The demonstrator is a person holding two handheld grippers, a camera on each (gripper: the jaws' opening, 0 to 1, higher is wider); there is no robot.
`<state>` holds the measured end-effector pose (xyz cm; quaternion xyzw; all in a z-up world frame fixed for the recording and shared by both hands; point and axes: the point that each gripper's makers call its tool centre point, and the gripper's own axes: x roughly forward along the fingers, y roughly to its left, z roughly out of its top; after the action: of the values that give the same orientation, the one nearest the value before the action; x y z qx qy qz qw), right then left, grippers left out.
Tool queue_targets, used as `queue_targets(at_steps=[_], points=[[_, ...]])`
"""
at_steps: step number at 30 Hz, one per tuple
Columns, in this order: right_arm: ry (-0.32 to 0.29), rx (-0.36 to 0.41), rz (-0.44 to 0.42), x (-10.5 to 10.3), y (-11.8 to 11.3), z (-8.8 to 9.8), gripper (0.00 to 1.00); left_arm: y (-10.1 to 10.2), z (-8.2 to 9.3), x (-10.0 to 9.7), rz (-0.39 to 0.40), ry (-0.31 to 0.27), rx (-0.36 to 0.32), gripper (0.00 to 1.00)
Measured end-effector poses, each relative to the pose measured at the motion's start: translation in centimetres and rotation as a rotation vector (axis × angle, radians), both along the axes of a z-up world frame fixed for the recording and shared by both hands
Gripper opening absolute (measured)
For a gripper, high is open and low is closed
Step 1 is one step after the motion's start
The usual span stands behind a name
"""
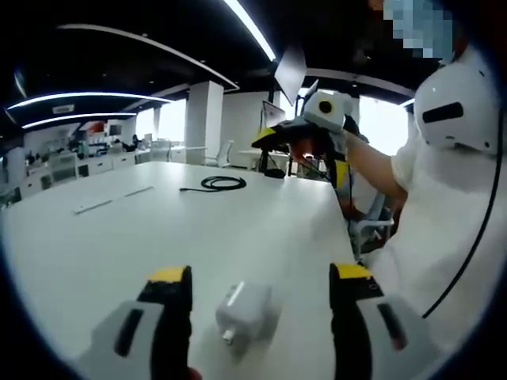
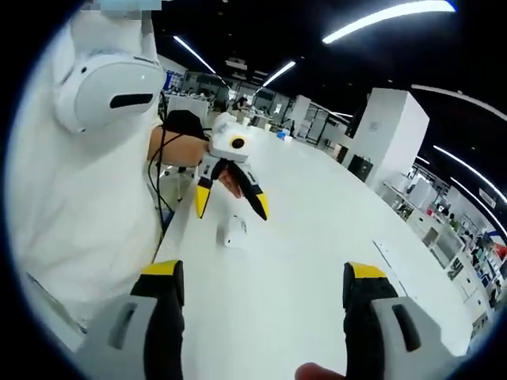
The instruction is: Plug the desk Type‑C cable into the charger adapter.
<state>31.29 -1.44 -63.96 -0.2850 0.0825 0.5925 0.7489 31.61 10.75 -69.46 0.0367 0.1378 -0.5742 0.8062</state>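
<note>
Adapter first: the white charger adapter (image 1: 243, 315) lies on the white bench (image 1: 158, 229) right between the spread jaws of the left gripper (image 1: 260, 305), which hangs low over it (lined up, I'd judge, to pinch the block and steady it for plugging). From the right gripper view the same adapter (image 2: 234, 230) sits just under the left gripper (image 2: 231, 204). The right gripper (image 2: 261, 297) holds nothing, jaws wide apart, poised above bare bench well short of anything. Farther off, the black Type-C cable (image 1: 218, 184) rests coiled near the far edge, untouched, so it needs fetching before any plugging.
</note>
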Motion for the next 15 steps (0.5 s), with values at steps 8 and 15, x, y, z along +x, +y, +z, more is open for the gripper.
queue_targets(at_steps=[8,15], points=[[-0.042,-0.057,-0.042,1.3,-1.1,-0.6,0.82,0.0,0.1,0.0,0.002,-0.003,0.005,0.70],[-0.042,-0.113,-0.054,1.9,-2.1,-1.5,0.82,0.0,0.1,-0.1,0.004,-0.003,0.008,0.70]])
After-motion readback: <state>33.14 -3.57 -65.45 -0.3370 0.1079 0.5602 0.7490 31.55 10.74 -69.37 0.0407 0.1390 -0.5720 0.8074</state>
